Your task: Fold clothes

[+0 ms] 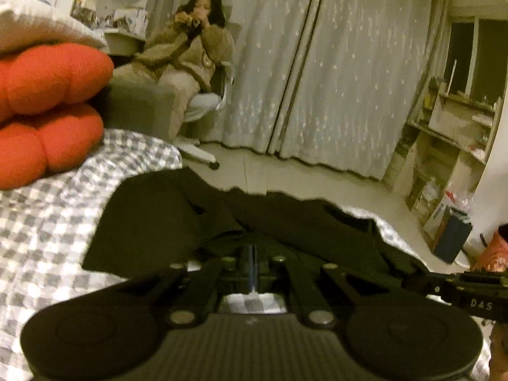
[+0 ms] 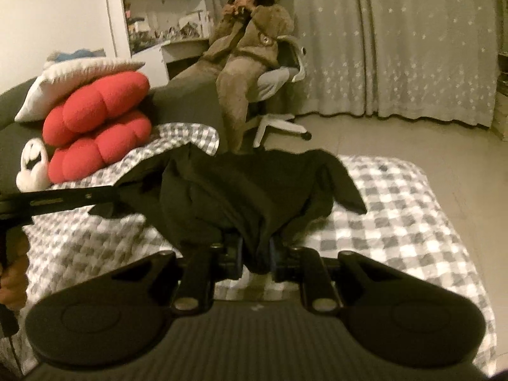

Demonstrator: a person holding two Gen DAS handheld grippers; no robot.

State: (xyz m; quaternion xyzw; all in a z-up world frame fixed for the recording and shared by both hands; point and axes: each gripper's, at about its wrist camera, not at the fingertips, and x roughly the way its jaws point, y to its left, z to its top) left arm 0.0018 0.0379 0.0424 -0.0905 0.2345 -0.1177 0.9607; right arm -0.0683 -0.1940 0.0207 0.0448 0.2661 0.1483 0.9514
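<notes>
— Both claws, where do they sit?

— My left gripper [image 1: 253,265] is level and low, its fingers pressed together with the edge of the black garment [image 1: 177,216] just ahead of the tips; whether cloth is actually caught there I cannot tell. My right gripper [image 2: 256,258] is clenched on a bunched fold of the black garment [image 2: 247,197], which drapes up and away from its tips.

— And underneath?

— A grey-and-white checked bedspread [image 2: 397,209] lies below both claws. Ahead and to the left of my right claw sit stacked red cushions [image 2: 95,133] with a white pillow [image 2: 79,79] on top. Beyond the bed a person sits in a swivel chair [image 2: 279,95] before star-patterned curtains [image 2: 412,47].

— Anything only one camera catches?

— Only my left view shows the shelving [image 1: 451,146] far right. Only my right view shows a white plush toy [image 2: 31,168] beside the cushions, and my other hand [image 2: 14,273] at the left edge.
</notes>
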